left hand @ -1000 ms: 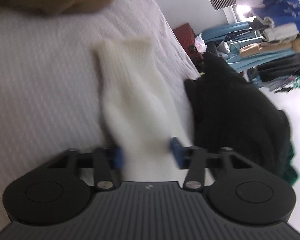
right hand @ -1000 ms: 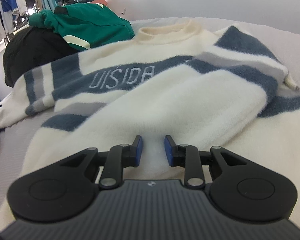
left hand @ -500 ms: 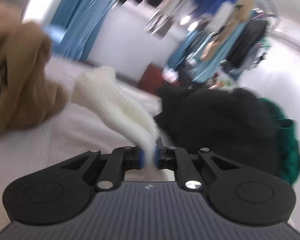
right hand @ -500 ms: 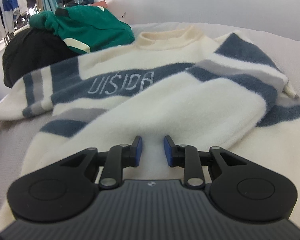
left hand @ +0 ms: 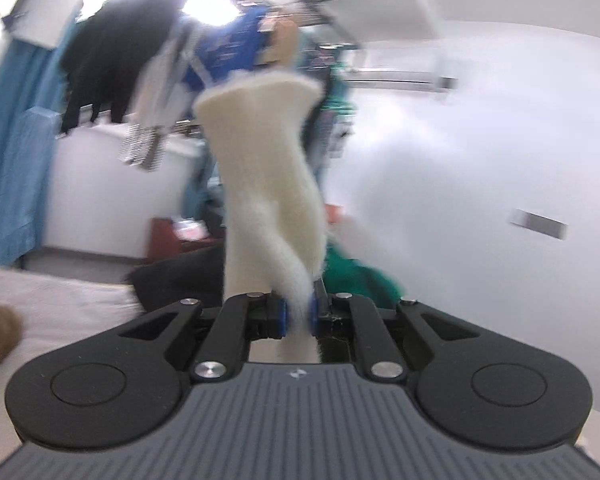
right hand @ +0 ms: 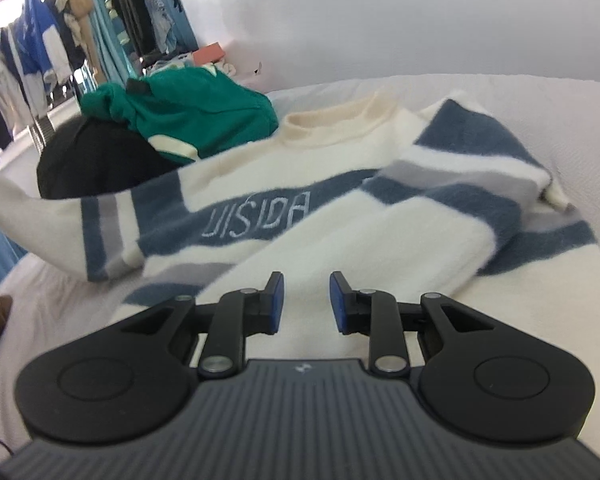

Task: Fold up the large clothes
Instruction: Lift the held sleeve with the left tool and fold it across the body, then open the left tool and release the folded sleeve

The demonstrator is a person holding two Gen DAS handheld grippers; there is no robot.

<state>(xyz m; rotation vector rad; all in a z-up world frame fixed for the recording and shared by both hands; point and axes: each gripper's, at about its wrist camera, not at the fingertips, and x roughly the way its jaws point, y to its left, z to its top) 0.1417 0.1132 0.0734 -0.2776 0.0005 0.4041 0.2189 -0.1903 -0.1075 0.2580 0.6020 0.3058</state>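
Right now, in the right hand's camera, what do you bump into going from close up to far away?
Right gripper → striped sweater → green garment → hanging clothes.

My left wrist view is heavily motion-smeared: the hanging clothes [left hand: 172,60] and the cream sleeve [left hand: 268,168] blur, a ceiling light [left hand: 212,4] blows out to white glare at the top, and only the left gripper [left hand: 298,316] stays crisp. My right wrist view is sharp and evenly lit by soft, diffuse light, with faint shadows under the striped sweater [right hand: 340,208]. Both fisheye views bend the walls and bed edges, and the corners darken.
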